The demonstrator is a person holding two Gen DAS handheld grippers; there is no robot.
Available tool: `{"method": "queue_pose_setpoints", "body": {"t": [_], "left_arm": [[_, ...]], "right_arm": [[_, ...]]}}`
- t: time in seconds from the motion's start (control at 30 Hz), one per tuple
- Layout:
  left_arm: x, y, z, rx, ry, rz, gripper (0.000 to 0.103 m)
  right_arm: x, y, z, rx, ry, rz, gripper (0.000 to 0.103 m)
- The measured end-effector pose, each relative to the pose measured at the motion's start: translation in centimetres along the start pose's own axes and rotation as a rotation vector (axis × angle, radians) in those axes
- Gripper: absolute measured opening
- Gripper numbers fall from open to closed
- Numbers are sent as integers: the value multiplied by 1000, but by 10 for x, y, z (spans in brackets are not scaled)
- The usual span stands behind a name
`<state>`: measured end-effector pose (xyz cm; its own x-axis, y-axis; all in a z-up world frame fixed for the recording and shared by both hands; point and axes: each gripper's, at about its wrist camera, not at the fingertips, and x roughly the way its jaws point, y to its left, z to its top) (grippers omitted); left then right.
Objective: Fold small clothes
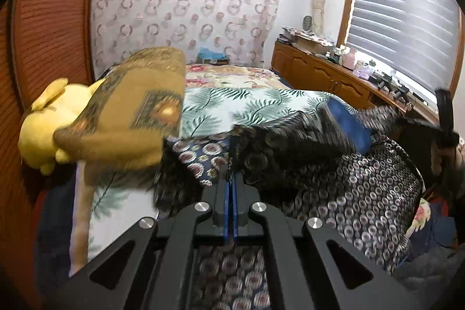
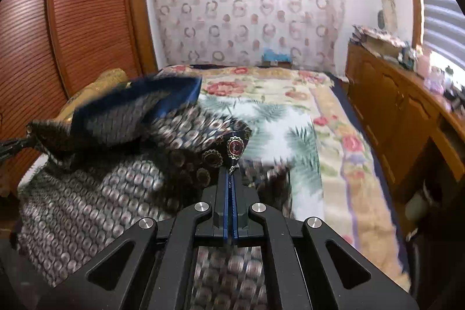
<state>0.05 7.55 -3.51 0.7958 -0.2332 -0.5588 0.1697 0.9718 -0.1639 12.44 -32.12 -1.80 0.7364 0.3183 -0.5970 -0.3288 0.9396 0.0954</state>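
Observation:
A dark garment printed with round medallions [image 1: 357,193] is held up over the bed, blurred by motion. My left gripper [image 1: 231,179] is shut on one edge of it. My right gripper [image 2: 231,173] is shut on another corner of the same garment [image 2: 96,193], which drapes left and down from the jaws. A blue inner side of the cloth [image 2: 174,92] shows near the top. The right gripper shows as a dark blur at the right edge of the left wrist view [image 1: 444,118], and the left gripper shows at the left edge of the right wrist view [image 2: 11,147].
The bed [image 2: 290,118] has a leaf-print sheet and a floral blanket. A gold pillow [image 1: 130,112] and a yellow plush toy [image 1: 49,121] lie at the left. A wooden wardrobe [image 2: 72,19] stands left; a cluttered wooden cabinet [image 1: 334,77] runs under the window at the right.

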Motion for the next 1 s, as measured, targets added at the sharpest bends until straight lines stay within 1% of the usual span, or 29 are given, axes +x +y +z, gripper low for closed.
{"method": "queue_pose_setpoints", "body": {"t": [0.1, 0.17, 0.23, 0.33, 0.4, 0.43, 0.5, 0.57, 0.7, 0.77, 0.8, 0.83, 0.87, 0.93, 1.0], "left_arm": [[-15, 7, -9, -32, -7, 17, 0], [-34, 10, -8, -58, -45, 18, 0], [-45, 12, -6, -73, -58, 18, 0], [-57, 14, -5, -78, -62, 29, 0], [-61, 15, -7, -72, -56, 41, 3], [-62, 15, -9, -67, -53, 47, 5], [-60, 18, -12, -57, -36, 61, 9], [-58, 25, -15, -60, -15, 79, 17], [-63, 44, -22, -97, -10, 103, 27], [-65, 51, -22, -119, -16, 105, 37], [-64, 54, -20, -121, -14, 108, 39], [-62, 56, -19, -117, -13, 111, 44], [-60, 57, -16, -111, -12, 114, 50], [-52, 58, -10, -99, -5, 114, 52], [-40, 59, -4, -89, 4, 115, 52]], "right_arm": [[-15, 2, -17, -14, 1, -12, 0], [-28, -1, -25, 3, -1, -17, 0], [-40, -4, -27, 22, -12, -18, 0], [-60, -3, -28, 12, -21, -24, 0], [-67, -4, -29, -3, -11, -38, 0], [-70, -5, -34, -2, -4, -39, 0], [-67, -9, -41, -5, 31, -45, 0], [-61, -14, -50, -4, 75, -46, 0], [-57, -21, -61, 12, 103, -39, 2], [-59, -24, -61, 13, 97, -45, 6], [-64, -23, -63, 13, 91, -57, 15], [-65, -24, -62, 12, 85, -68, 25], [-66, -26, -57, 12, 74, -77, 29], [-66, -28, -50, 10, 62, -90, 42], [-59, -29, -40, -1, 55, -112, 52]]}}
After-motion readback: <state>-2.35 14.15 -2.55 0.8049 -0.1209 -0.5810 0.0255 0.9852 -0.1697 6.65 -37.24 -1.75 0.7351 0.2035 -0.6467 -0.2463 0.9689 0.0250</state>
